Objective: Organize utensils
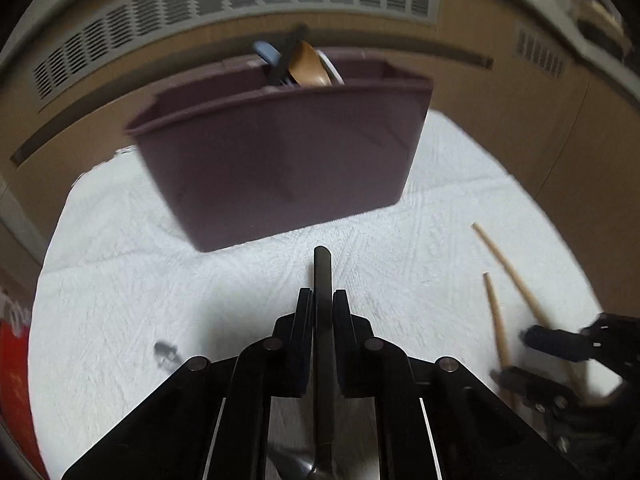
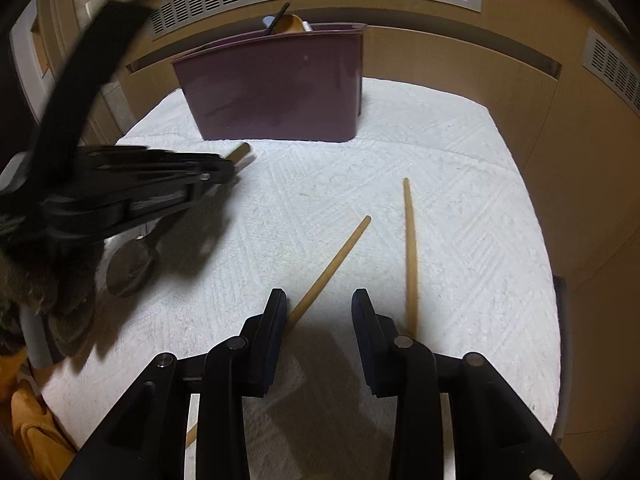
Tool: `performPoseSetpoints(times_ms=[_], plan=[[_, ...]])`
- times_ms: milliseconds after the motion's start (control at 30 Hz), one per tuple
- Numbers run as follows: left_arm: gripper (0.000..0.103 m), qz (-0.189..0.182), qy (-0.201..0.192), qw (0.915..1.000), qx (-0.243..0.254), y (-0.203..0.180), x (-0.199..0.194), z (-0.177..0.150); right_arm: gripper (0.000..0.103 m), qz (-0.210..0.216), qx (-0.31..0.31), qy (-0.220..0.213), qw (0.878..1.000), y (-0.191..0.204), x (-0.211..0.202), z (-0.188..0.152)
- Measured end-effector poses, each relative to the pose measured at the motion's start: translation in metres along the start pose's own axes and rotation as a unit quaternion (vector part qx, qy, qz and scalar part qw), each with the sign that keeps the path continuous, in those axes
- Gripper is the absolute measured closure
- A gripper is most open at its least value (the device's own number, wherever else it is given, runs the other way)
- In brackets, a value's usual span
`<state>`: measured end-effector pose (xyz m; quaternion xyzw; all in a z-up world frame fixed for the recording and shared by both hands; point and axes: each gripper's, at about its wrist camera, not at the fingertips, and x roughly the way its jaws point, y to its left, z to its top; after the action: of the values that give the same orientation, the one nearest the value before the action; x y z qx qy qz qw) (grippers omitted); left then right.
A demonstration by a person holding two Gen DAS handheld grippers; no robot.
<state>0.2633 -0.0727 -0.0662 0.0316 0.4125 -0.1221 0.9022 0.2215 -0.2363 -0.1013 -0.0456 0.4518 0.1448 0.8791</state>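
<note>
My left tool (image 1: 322, 300) is clamped on the dark handle of a spoon (image 1: 322, 280), its fingers pressed against the handle's sides at the lower centre of the left wrist view. The handle tip pokes out ahead of the fingers, and the shiny bowl of the spoon shows at the bottom edge, behind the grip. In the right wrist view the left tool sits at the left of the frame, roughly level and aimed towards the middle, with the spoon bowl hanging below it over the white cloth (image 2: 460, 200).

Ahead, in the upper middle of both views, stands the maroon bin (image 1: 280, 152) on the cloth, with several utensils sticking up from its far side.

My right tool (image 2: 319, 300) is low over the cloth with its jaws apart, holding nothing. Two wooden chopsticks (image 2: 340, 256) lie on the cloth in front of it, splayed apart: one runs diagonally under the left finger (image 2: 276, 320), the other lies nearly straight ahead beside the right finger. In the left wrist view the right tool appears blurred at the lower right, near the chopsticks' ends.
</note>
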Motion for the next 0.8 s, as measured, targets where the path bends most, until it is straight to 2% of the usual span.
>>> performPoseSetpoints(times_ms=[200, 333, 433, 500, 600, 667, 800], plan=[[0.095, -0.018, -0.095, 0.9939, -0.053, 0.04, -0.075, -0.015, 0.071, 0.01, 0.019, 0.015, 1.0, 0.0, 0.006, 0.006], [0.095, -0.042, -0.126, 0.9884, -0.073, 0.053, -0.101, -0.018, 0.071, 0.005, 0.026, 0.022, 0.999, 0.005, 0.014, 0.015], [0.095, -0.049, -0.128, 0.9872, -0.081, 0.062, -0.102, -0.022, 0.071, -0.013, 0.013, 0.029, 0.999, 0.015, 0.023, 0.024], [0.093, -0.049, -0.104, 0.99, -0.081, 0.07, -0.097, -0.023, 0.071, -0.026, 0.001, 0.033, 0.999, 0.023, 0.027, 0.029], [0.091, -0.061, -0.021, 0.9942, -0.086, 0.071, -0.063, -0.028, 0.071, -0.039, -0.009, 0.032, 0.999, 0.028, 0.03, 0.031], [0.085, -0.07, 0.016, 0.994, -0.083, 0.065, -0.044, -0.031, 0.071, -0.043, -0.013, 0.028, 0.999, 0.03, 0.029, 0.029], [0.079, -0.066, 0.065, 0.993, -0.074, 0.052, -0.017, -0.031, 0.071, -0.041, -0.018, 0.022, 0.999, 0.027, 0.026, 0.025]])
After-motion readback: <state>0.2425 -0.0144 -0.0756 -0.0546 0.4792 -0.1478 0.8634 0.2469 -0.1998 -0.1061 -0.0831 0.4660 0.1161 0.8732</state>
